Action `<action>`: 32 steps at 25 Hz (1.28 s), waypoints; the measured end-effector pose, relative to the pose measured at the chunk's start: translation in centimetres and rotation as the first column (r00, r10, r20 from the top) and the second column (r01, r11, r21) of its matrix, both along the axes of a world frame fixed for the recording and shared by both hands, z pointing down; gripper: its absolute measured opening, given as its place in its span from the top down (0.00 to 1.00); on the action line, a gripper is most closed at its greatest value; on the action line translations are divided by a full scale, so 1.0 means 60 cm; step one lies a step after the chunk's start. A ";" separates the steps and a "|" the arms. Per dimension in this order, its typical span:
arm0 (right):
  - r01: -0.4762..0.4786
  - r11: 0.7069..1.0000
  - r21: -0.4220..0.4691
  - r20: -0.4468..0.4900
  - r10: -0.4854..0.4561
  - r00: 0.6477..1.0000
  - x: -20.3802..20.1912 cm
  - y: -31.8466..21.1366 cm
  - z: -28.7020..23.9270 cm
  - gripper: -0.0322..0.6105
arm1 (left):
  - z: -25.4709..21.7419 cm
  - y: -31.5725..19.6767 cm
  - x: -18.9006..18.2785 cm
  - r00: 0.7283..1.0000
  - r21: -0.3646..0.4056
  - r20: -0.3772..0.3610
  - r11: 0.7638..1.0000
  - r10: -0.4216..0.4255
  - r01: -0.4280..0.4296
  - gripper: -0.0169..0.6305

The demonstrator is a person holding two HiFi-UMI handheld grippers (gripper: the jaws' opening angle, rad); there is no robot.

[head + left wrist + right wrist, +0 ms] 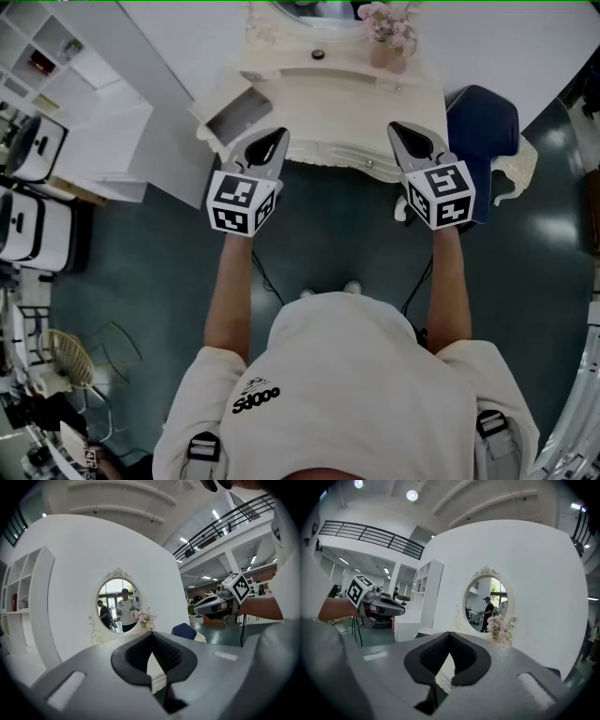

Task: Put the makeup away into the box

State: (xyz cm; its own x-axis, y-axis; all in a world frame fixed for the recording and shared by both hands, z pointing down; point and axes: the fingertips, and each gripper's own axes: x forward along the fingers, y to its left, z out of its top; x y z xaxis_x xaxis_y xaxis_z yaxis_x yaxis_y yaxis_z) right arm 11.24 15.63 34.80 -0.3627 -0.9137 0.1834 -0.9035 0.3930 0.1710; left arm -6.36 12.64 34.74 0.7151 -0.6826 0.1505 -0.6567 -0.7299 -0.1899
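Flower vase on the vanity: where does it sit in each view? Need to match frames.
Head view: flower vase near the top edge, right of centre, at the back of the vanity.
Left gripper view: near picture centre, at the mirror's lower right.
Right gripper view: right of centre, at the mirror's lower right.
Shared landmark: oval mirror; the head view shows only its rim at the top edge.
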 end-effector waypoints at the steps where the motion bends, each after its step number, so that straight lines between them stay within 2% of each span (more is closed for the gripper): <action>1: 0.002 1.000 -0.001 -0.007 -0.002 1.000 0.005 -0.004 0.001 0.95 | 0.002 -0.003 0.007 1.000 -0.002 -0.001 1.000 0.001 -0.001 0.95; 9: 0.050 0.999 0.003 0.006 -0.050 0.999 0.035 -0.045 0.011 0.95 | 0.028 -0.042 0.042 1.000 -0.030 -0.007 0.999 -0.029 0.028 0.95; 14: 0.080 0.997 -0.011 0.052 -0.079 0.995 0.042 -0.091 0.017 0.95 | 0.034 -0.092 0.061 1.000 -0.035 0.003 0.999 -0.009 0.009 0.95; 21: 0.079 0.996 -0.033 0.040 -0.078 0.996 0.042 -0.226 0.033 0.95 | 0.047 -0.252 0.077 1.000 -0.033 -0.002 0.999 0.020 -0.020 0.95; 28: -0.038 0.999 -0.030 0.028 0.039 0.999 0.048 -0.391 0.015 0.95 | 0.044 -0.444 0.080 0.997 -0.047 0.005 0.996 0.071 -0.070 0.95; 32: -0.081 0.996 -0.037 0.041 0.082 0.996 0.056 -0.466 0.011 0.95 | 0.048 -0.524 0.096 0.993 -0.062 0.023 0.992 0.114 -0.112 0.95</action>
State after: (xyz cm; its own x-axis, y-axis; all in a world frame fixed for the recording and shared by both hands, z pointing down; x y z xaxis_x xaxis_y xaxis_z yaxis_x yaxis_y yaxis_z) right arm 14.60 -12.36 35.43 -0.2955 -0.9338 0.2018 -0.9388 0.3229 0.1195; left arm -0.62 -18.78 37.63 0.7824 -0.5868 0.2085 -0.5648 -0.8097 -0.1593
